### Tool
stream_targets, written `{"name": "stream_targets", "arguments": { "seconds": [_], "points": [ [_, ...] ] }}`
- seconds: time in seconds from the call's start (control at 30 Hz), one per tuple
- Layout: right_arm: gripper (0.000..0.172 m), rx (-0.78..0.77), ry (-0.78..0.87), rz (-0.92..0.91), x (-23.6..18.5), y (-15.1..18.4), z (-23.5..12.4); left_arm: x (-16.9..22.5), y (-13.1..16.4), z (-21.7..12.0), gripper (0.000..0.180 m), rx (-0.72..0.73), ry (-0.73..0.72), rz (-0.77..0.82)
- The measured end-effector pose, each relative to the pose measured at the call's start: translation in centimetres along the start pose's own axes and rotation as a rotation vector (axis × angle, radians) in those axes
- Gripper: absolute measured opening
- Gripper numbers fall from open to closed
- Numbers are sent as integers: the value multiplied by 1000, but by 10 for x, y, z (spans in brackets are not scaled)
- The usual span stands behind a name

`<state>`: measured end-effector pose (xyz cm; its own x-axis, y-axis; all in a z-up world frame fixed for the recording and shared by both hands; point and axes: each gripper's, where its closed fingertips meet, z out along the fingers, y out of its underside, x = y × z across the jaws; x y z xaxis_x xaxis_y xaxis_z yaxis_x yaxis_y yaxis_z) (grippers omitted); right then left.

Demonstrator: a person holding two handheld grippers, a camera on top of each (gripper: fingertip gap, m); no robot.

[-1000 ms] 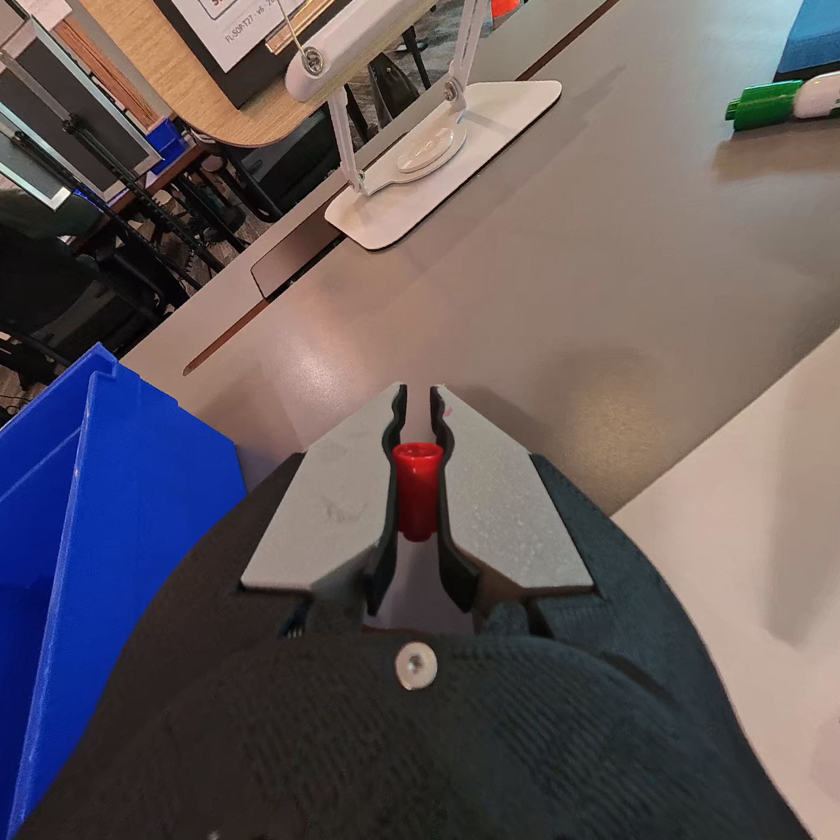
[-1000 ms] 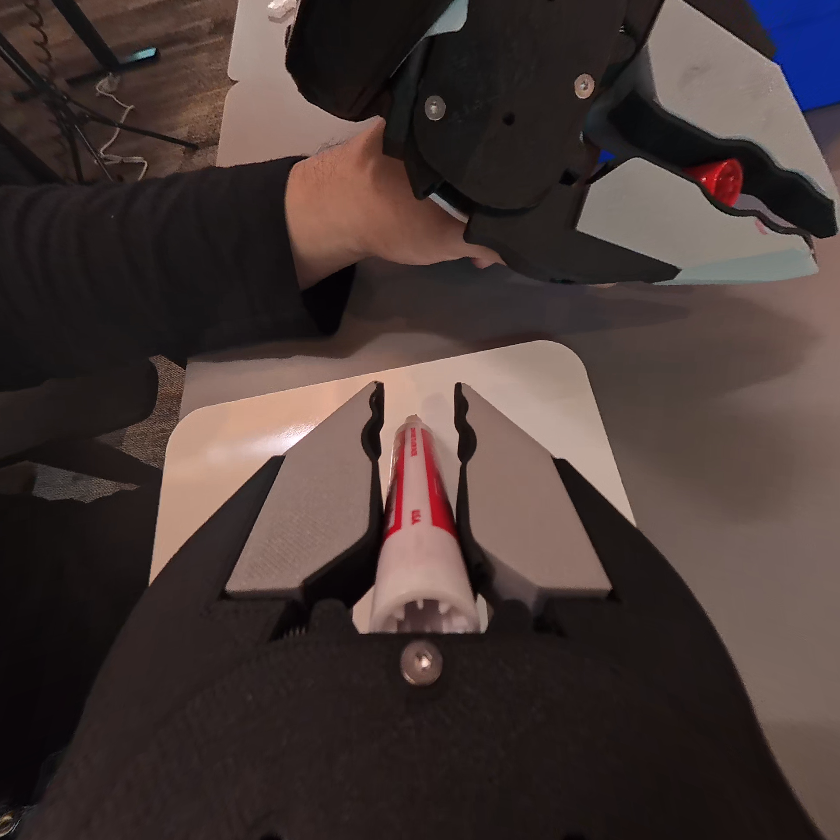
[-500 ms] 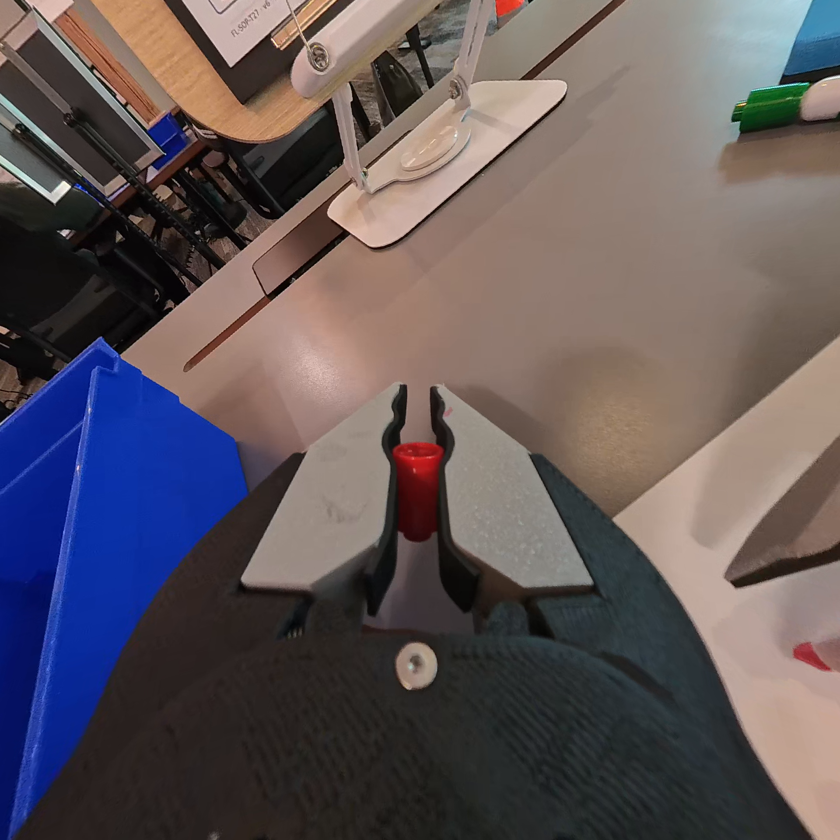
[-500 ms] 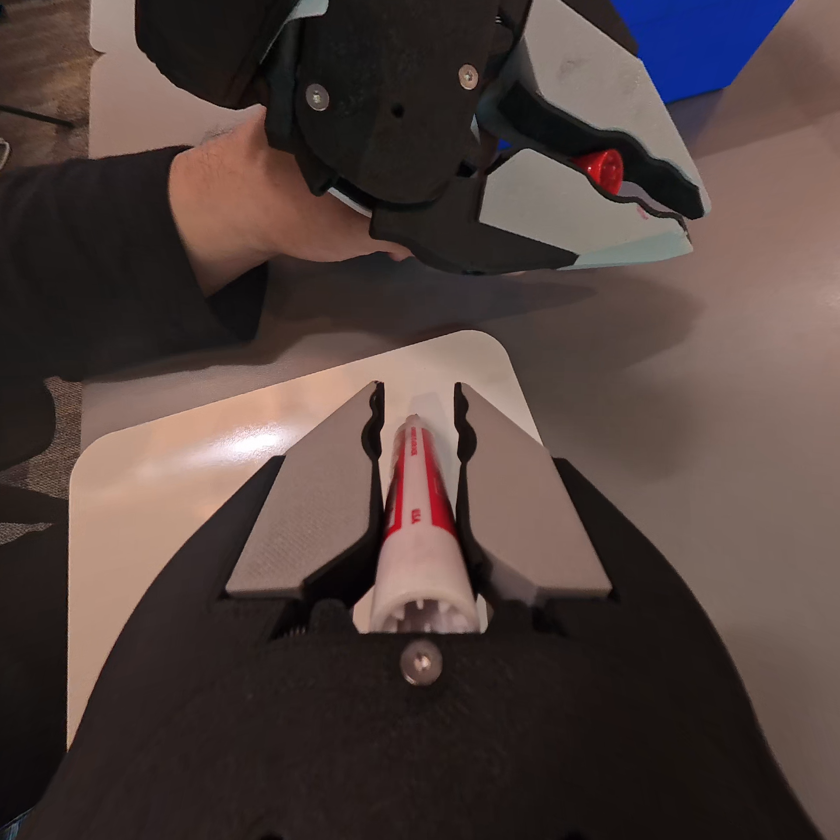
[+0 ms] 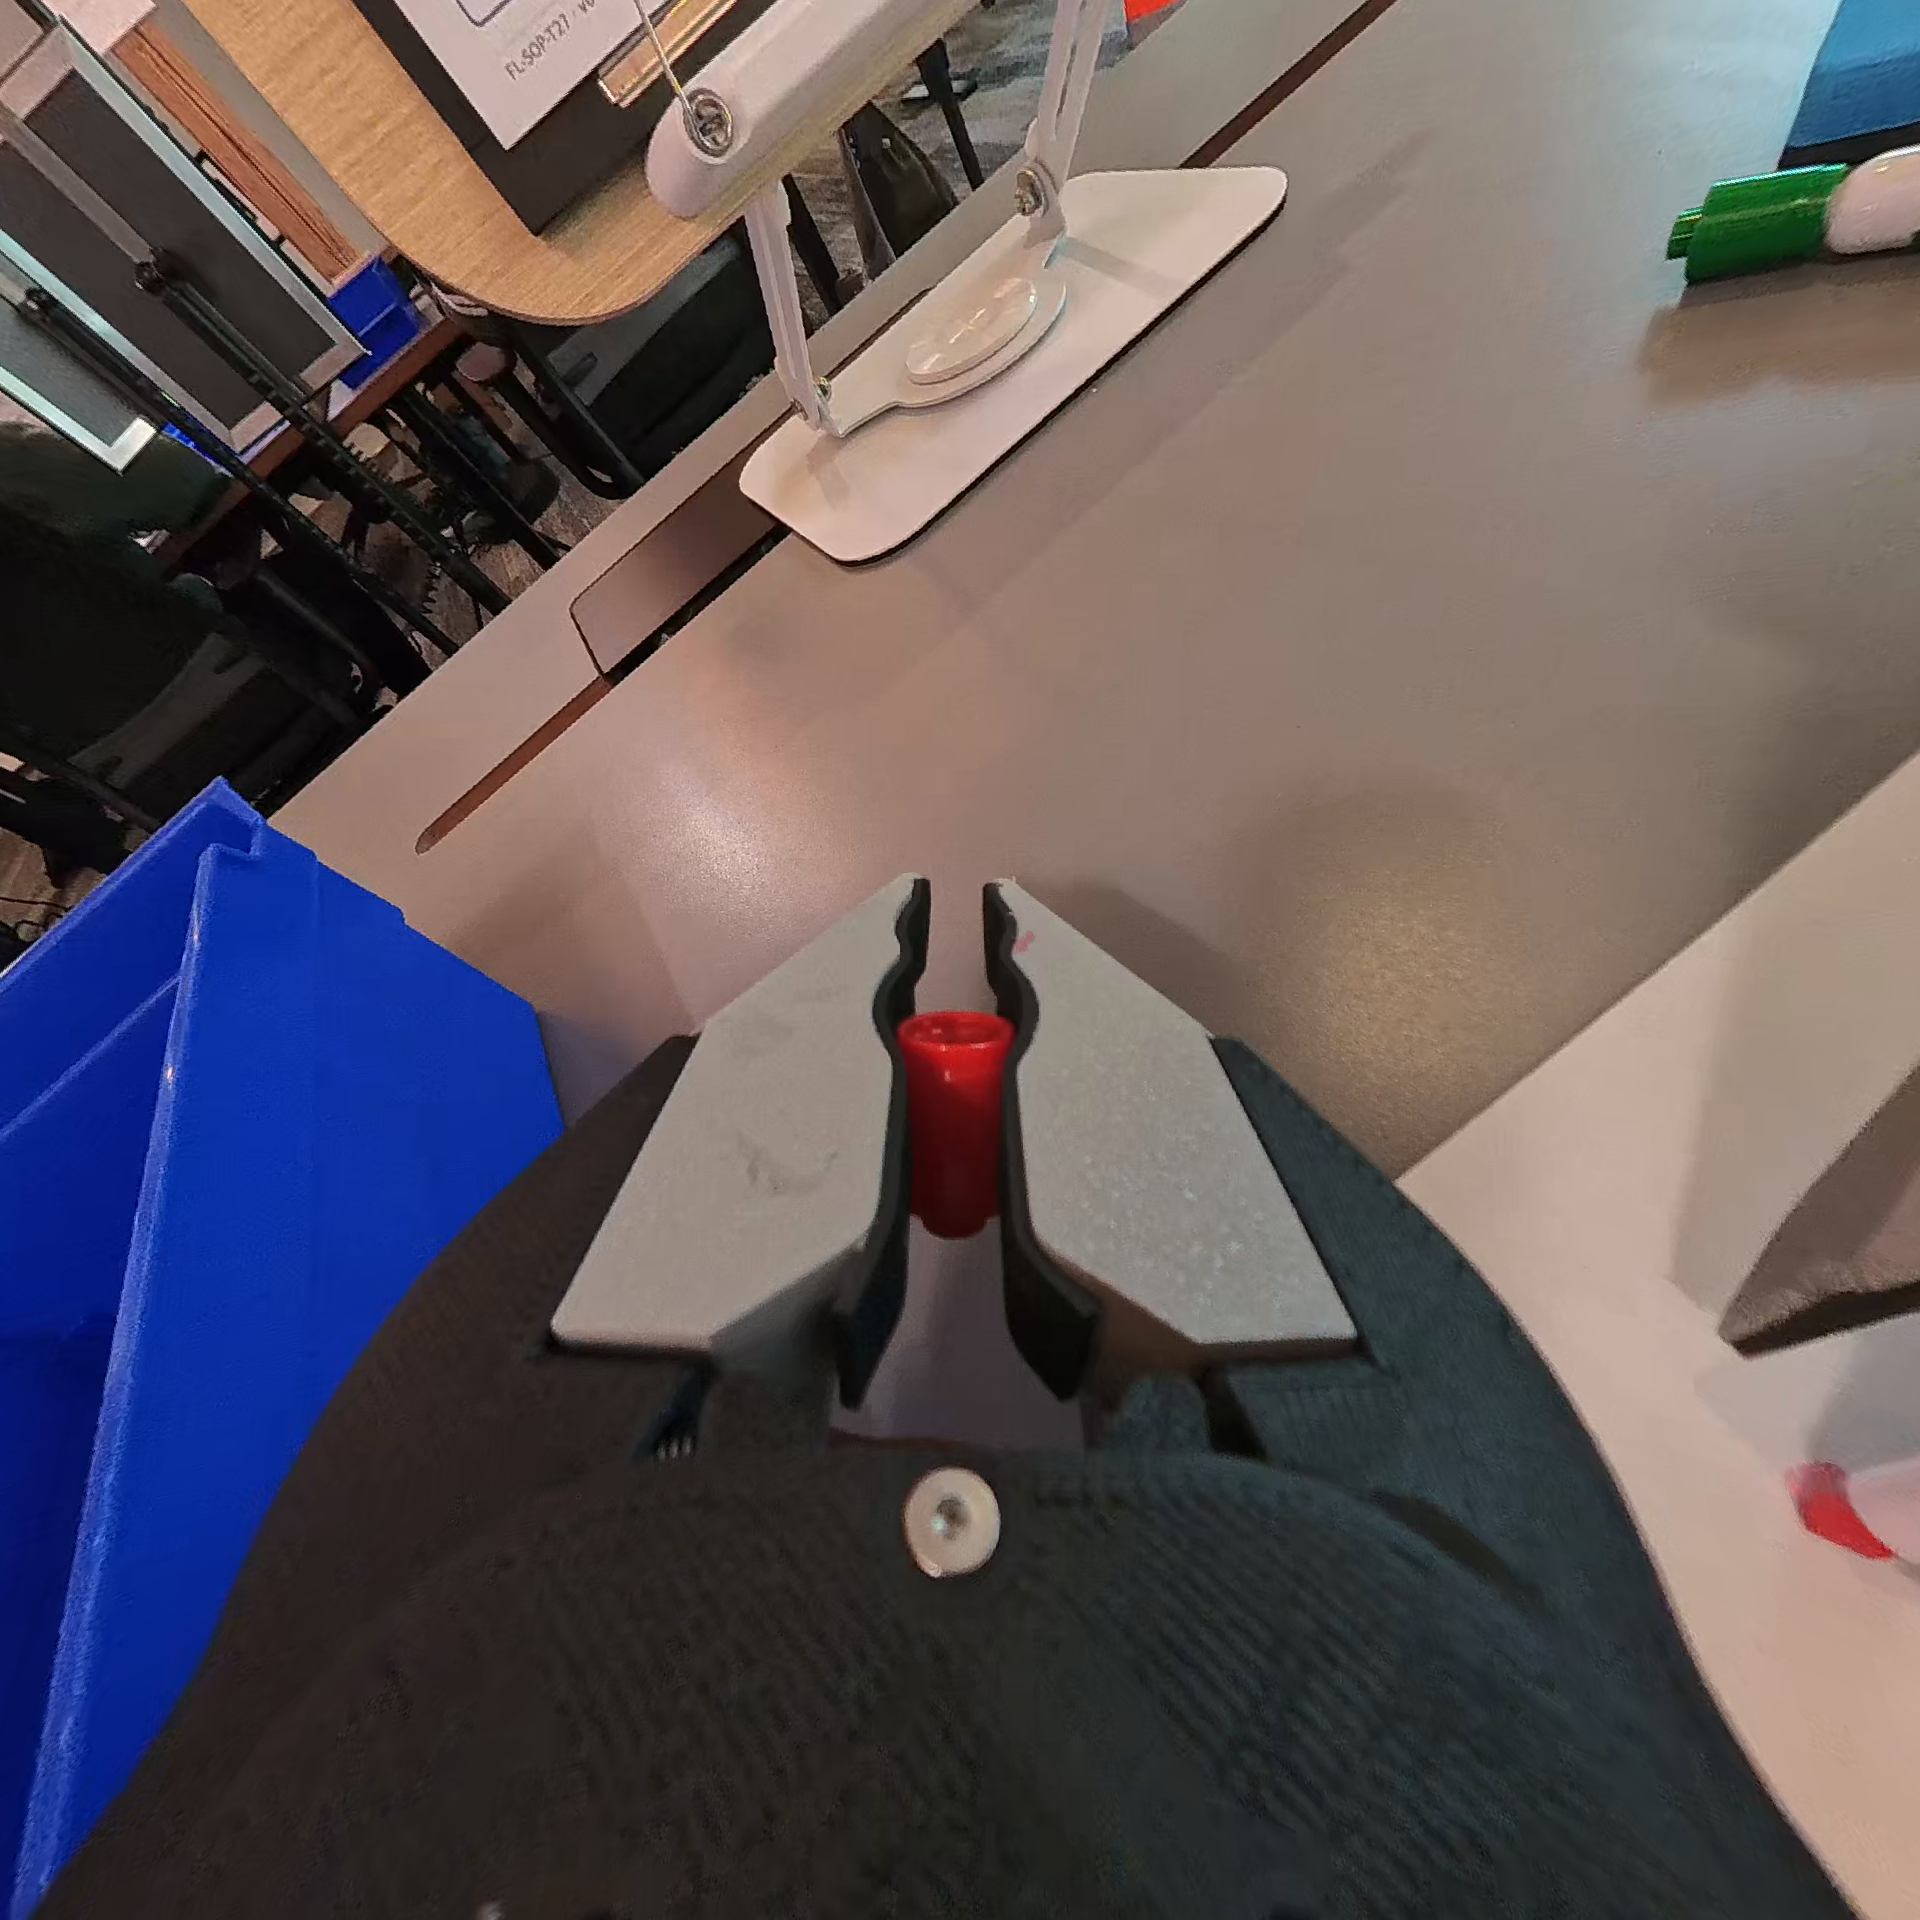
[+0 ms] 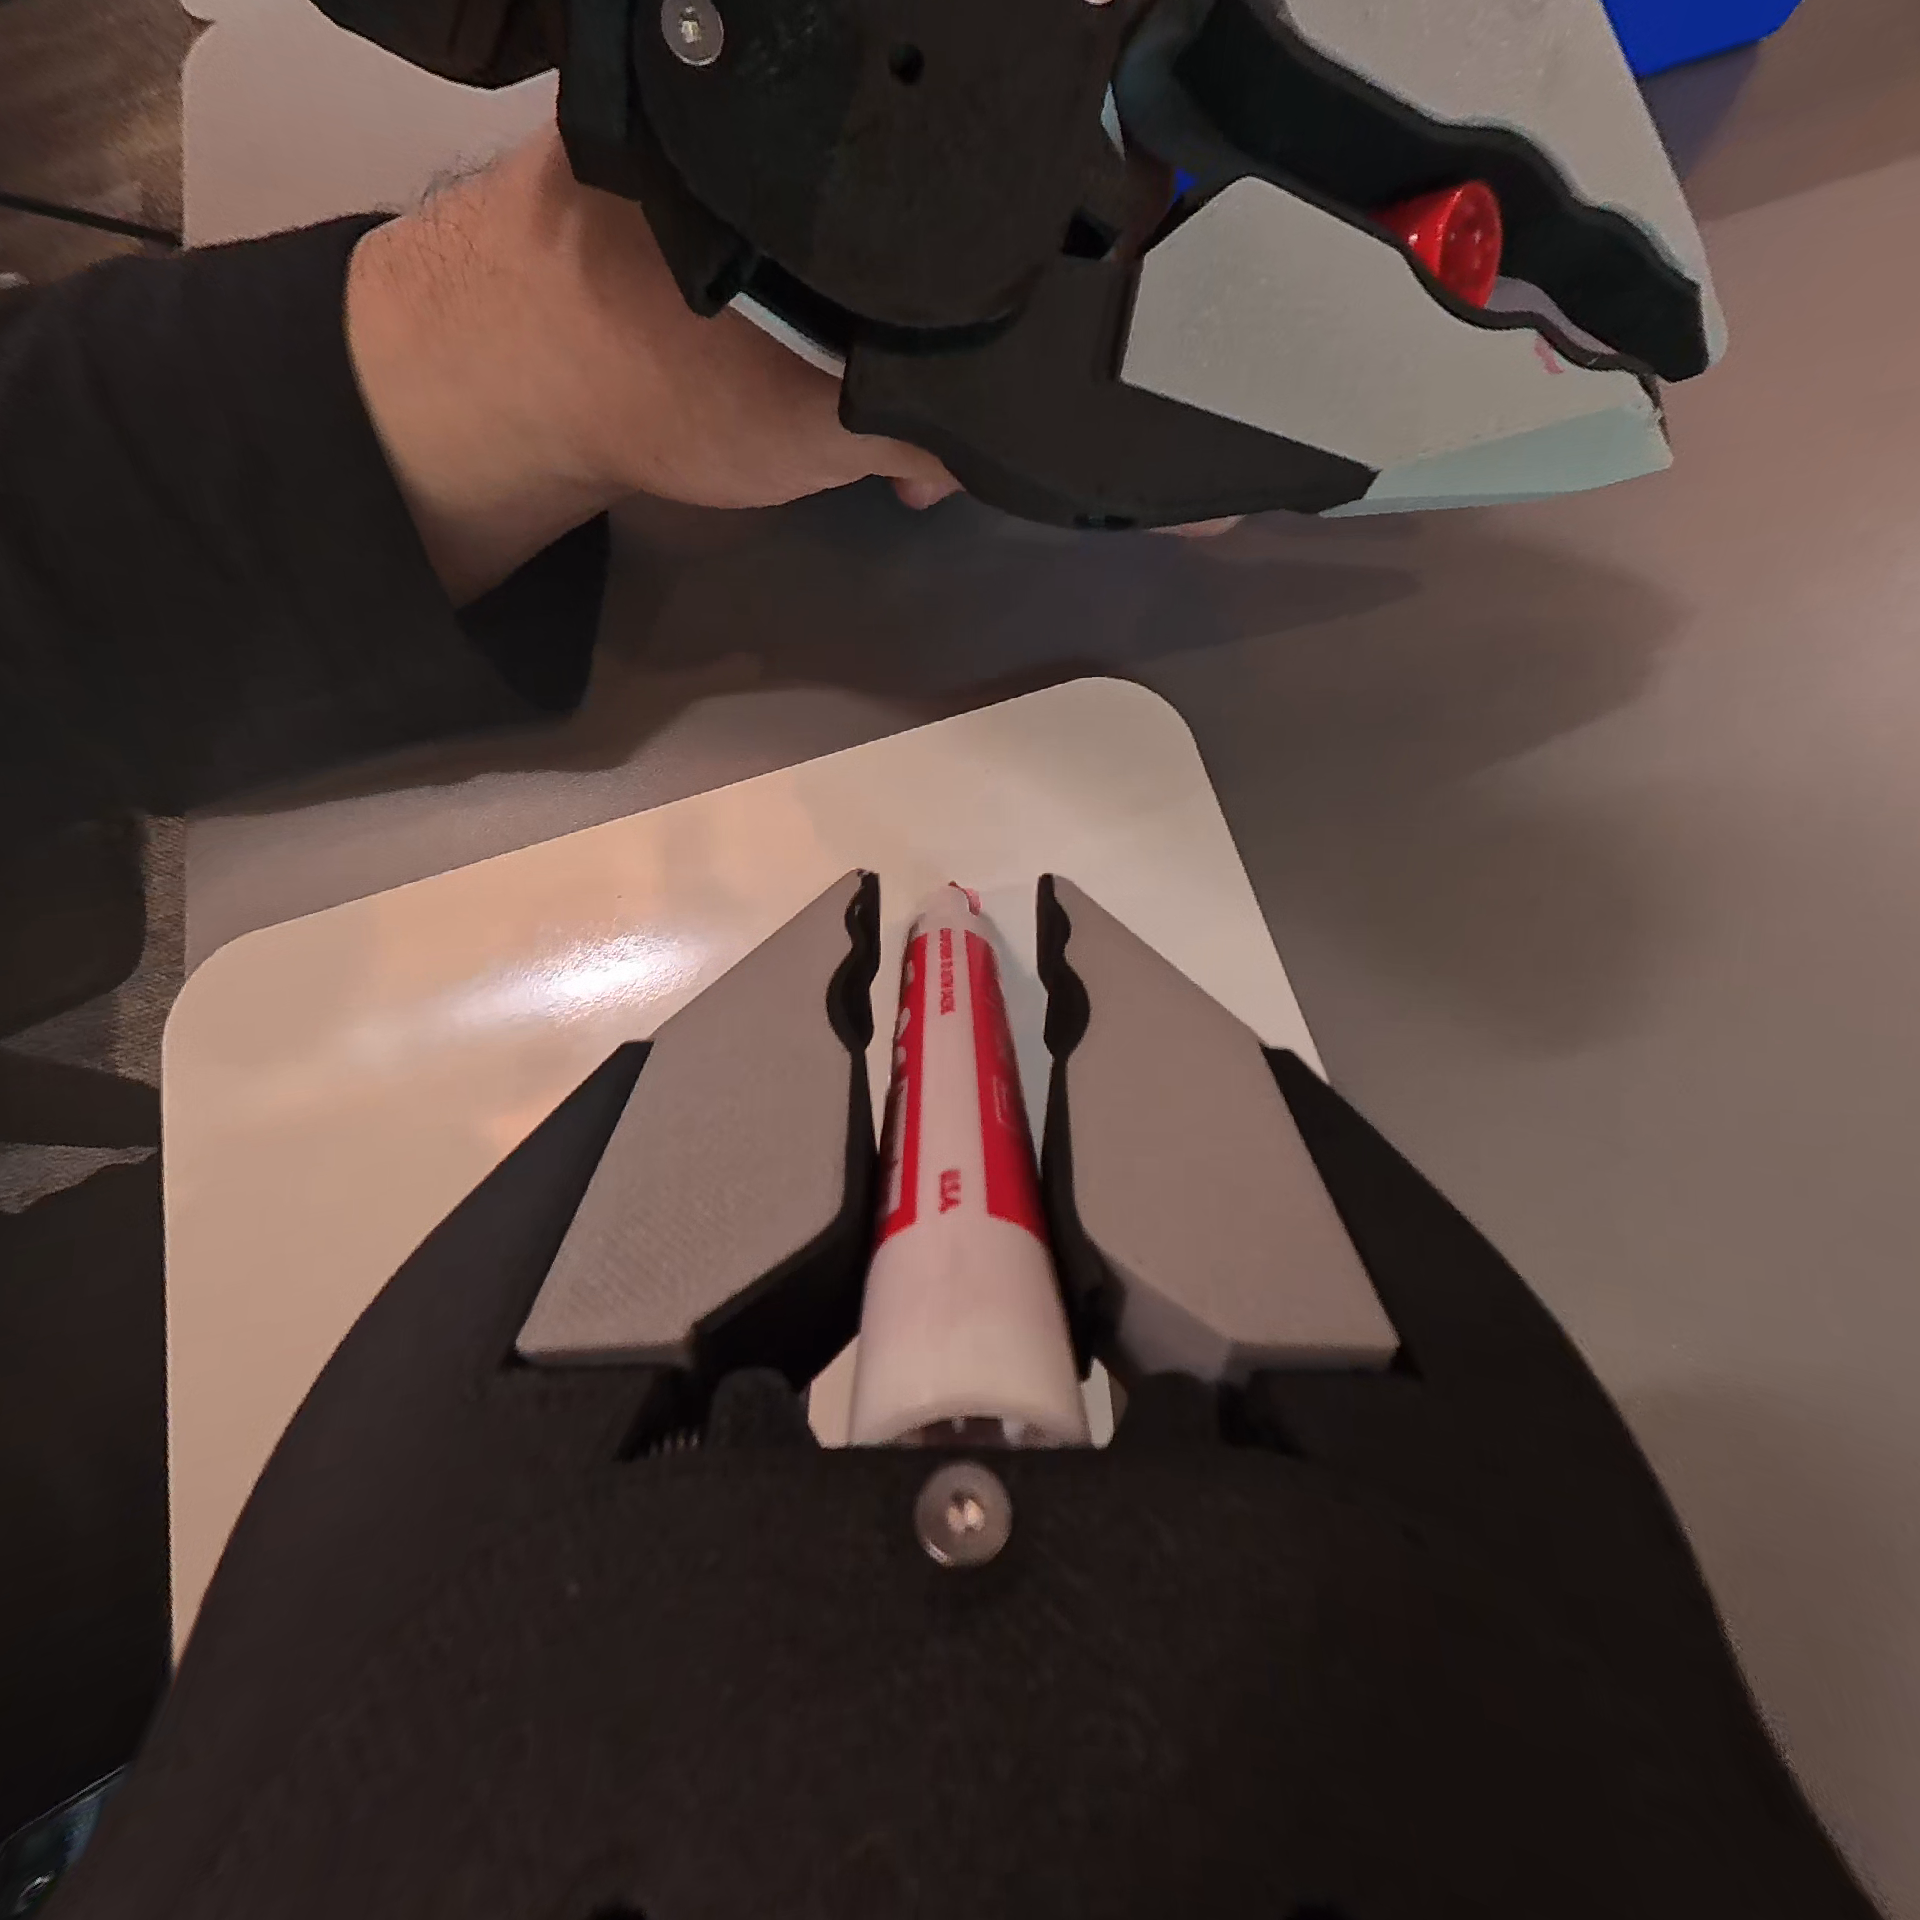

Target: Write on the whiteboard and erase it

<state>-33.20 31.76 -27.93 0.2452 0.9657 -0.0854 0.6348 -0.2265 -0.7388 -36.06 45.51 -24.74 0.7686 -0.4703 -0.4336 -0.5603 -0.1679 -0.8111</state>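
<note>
Gripping the uncapped marker (image 6: pixel 961 1122), the right claw (image 6: pixel 958 894) touched its tip to the blank whiteboard (image 6: pixel 416 1039); the left claw (image 5: pixel 956 899) clamped the red cap (image 5: pixel 951 1122); writing and erasing remained.

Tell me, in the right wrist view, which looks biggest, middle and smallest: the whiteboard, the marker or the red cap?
1. Whiteboard, biggest.
2. Marker.
3. Red cap, smallest; it sits farther away in the left gripper, but it still seems truly smaller.

Light: warm, dim, overhead | glare: whiteboard (image 6: pixel 582 966) sheen | shadows: soft — table (image 5: pixel 1351 623) | edges: wide-angle bending
</note>
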Motion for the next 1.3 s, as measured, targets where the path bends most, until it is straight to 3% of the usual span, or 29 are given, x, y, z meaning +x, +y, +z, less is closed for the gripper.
{"name": "stream_targets", "arguments": {
  "seconds": [0.7, 1.3],
  "points": [
    [29, -9, 13, 39, 6, -2, -1, 1, 0, 1, 8, -4, 2, 7],
    [29, -85, -95, -17, -32, 19, -10, 0, 0, 1, 8, -4, 1, 4]
  ]
}}
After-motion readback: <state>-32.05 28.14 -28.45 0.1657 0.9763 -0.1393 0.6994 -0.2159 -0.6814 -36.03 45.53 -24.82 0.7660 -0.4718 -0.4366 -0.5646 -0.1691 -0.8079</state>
